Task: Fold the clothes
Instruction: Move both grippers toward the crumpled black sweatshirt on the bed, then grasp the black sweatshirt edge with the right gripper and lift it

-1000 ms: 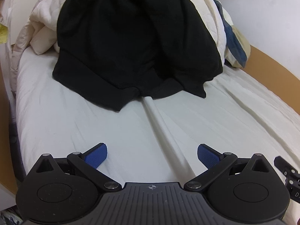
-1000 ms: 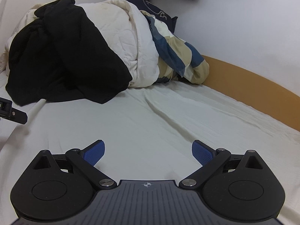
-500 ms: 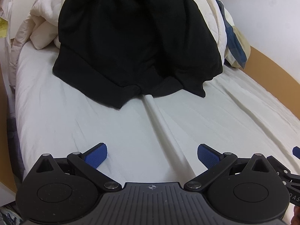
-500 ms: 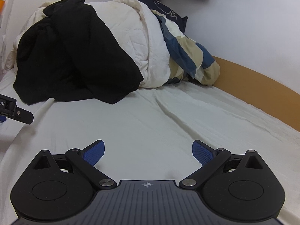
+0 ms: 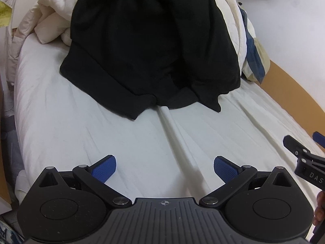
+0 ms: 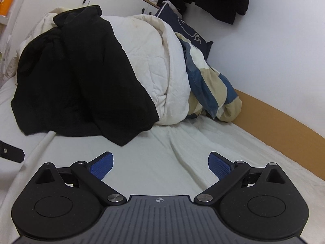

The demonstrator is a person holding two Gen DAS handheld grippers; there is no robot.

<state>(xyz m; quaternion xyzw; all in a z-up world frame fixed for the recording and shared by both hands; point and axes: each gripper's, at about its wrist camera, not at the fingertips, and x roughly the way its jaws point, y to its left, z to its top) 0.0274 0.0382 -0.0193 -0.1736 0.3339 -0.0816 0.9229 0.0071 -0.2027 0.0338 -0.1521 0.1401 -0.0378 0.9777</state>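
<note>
From the left wrist view, the left gripper (image 5: 165,166) hangs low over the near end of the bed (image 5: 61,126), its blue pads spread wide with nothing between them; I take it as poised for a grab not yet begun. The black garment (image 5: 150,46) lies unfolded, draped down the front of the bunched cream duvet (image 5: 50,26) at the far end, its lower hem spilling onto the white sheet. A raised crease in the sheet (image 5: 174,134) runs from that hem back toward the gripper. At the right edge, part of the other tool pokes in.

From the right wrist view, the right gripper (image 6: 160,165) is likewise parted and empty, above bare sheet toward the bed's wall side. The black garment (image 6: 81,77) sits to its left, slumped over the cream duvet (image 6: 154,77), beside a blue-and-beige patterned cover (image 6: 211,93). Heaped like this, it probably needs dragging onto the flat sheet before any fold.
</note>
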